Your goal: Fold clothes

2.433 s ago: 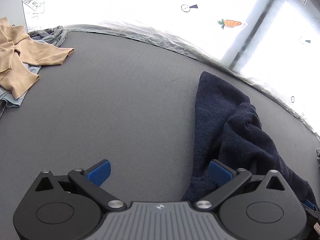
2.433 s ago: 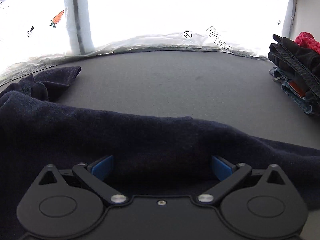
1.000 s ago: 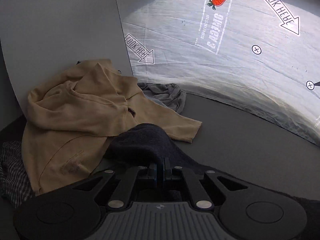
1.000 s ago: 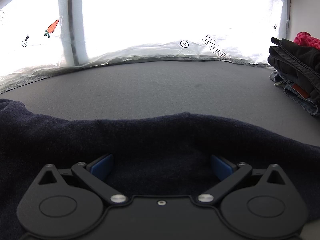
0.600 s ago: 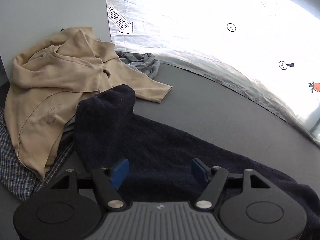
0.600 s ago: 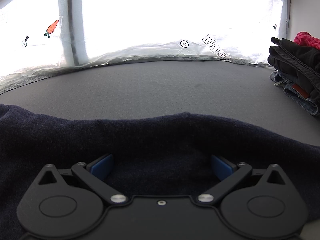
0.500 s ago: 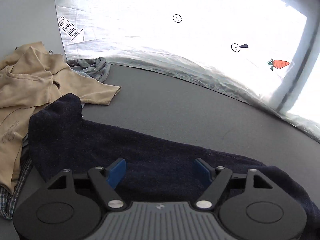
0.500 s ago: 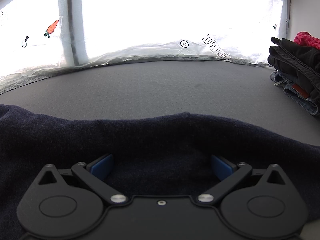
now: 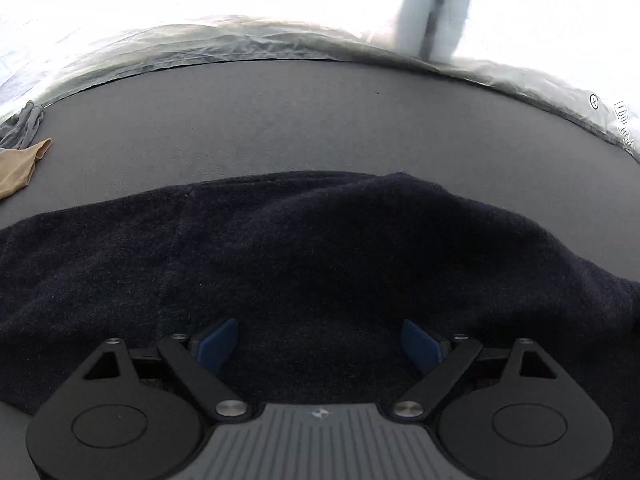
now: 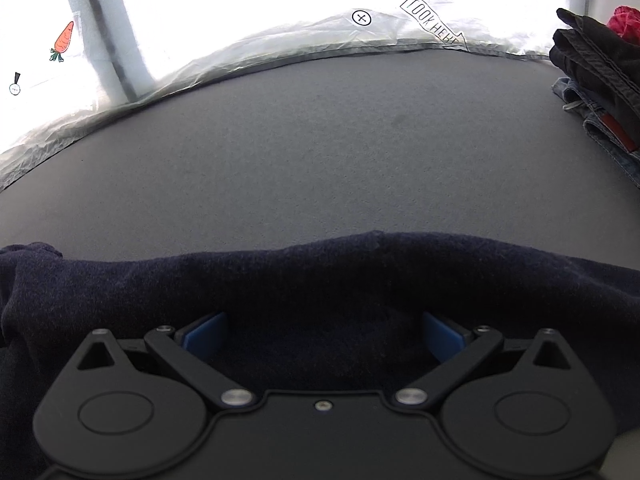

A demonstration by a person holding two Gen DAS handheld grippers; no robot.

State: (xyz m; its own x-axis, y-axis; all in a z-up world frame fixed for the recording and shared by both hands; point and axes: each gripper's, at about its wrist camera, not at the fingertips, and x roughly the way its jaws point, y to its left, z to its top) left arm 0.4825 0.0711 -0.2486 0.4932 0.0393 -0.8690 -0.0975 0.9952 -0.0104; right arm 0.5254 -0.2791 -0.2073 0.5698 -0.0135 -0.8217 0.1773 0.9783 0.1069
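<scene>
While the navy garment (image 9: 320,264) lay spread across the grey table (image 9: 320,120), both claws sat over it w/ jaws spread wide, gripping nothing. L gripper (image 9: 320,344) hovered at 6 o'clock in its view, blue pads (image 9: 218,340) apart over dark knit. R gripper (image 10: 322,338) likewise, cloth's far edge just ahead. Tan top (image 9: 18,164) lay at 9 o'clock in L view; stacked dark clothes (image 10: 592,68) at 2 o'clock in R view.

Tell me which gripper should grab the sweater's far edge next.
Right, marginally. Both the right gripper and left gripper hang open over the sweater, but its far edge lies nearer the right one.
</scene>
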